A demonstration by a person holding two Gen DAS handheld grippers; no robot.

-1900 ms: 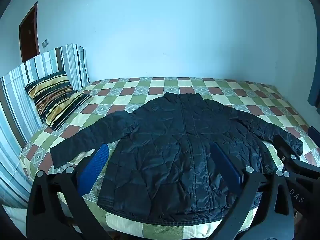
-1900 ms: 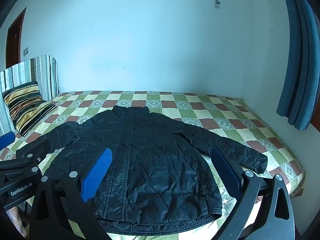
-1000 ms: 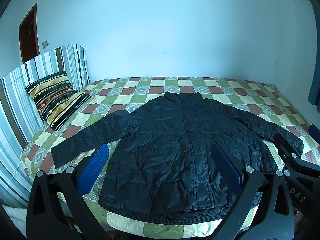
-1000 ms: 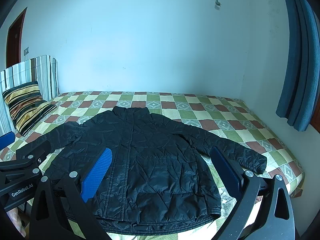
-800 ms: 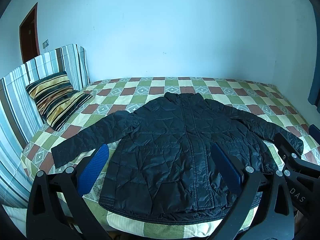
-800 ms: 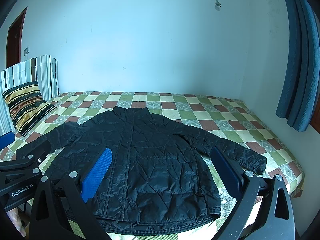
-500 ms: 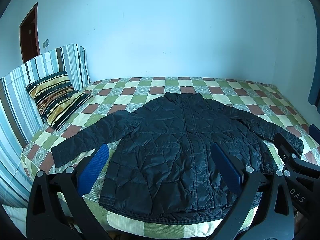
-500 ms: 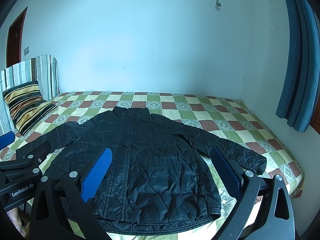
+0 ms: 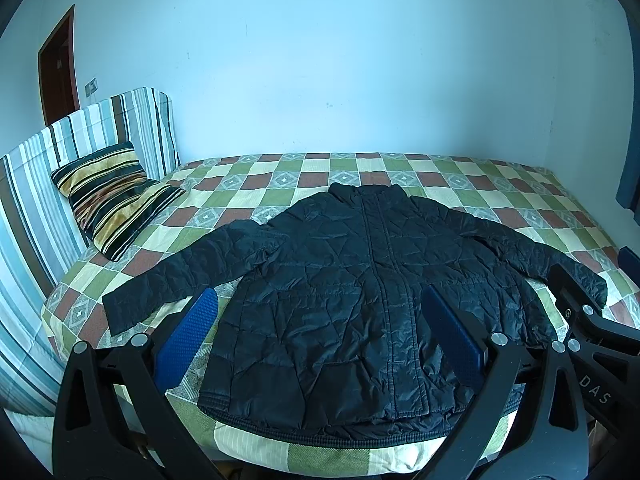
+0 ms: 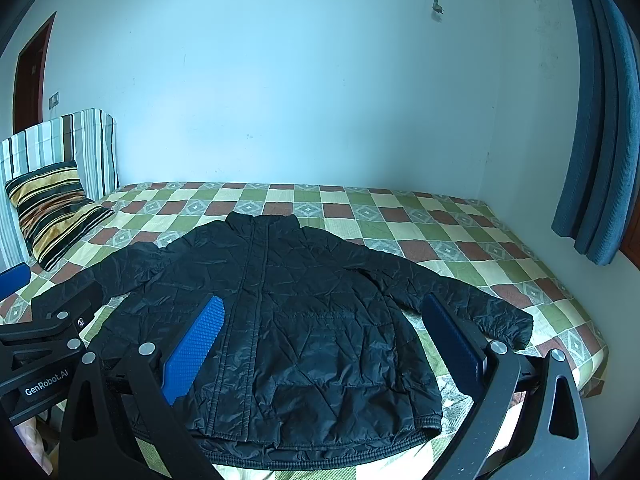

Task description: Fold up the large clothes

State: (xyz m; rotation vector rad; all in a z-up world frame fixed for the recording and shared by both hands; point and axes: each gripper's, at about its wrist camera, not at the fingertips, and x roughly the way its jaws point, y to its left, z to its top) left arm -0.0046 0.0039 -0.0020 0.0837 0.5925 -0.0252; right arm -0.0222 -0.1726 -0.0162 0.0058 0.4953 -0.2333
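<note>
A black quilted jacket lies flat and face up on the checkered bed, collar toward the wall, both sleeves spread out, hem at the near edge. It also shows in the right wrist view. My left gripper is open and empty, held above the hem at the near edge. My right gripper is open and empty too, over the jacket's right half. Each gripper shows at the edge of the other's view.
A striped pillow leans on a striped headboard at the left. A blue curtain hangs at the right. A white wall runs behind the bed. A brown door is at the far left.
</note>
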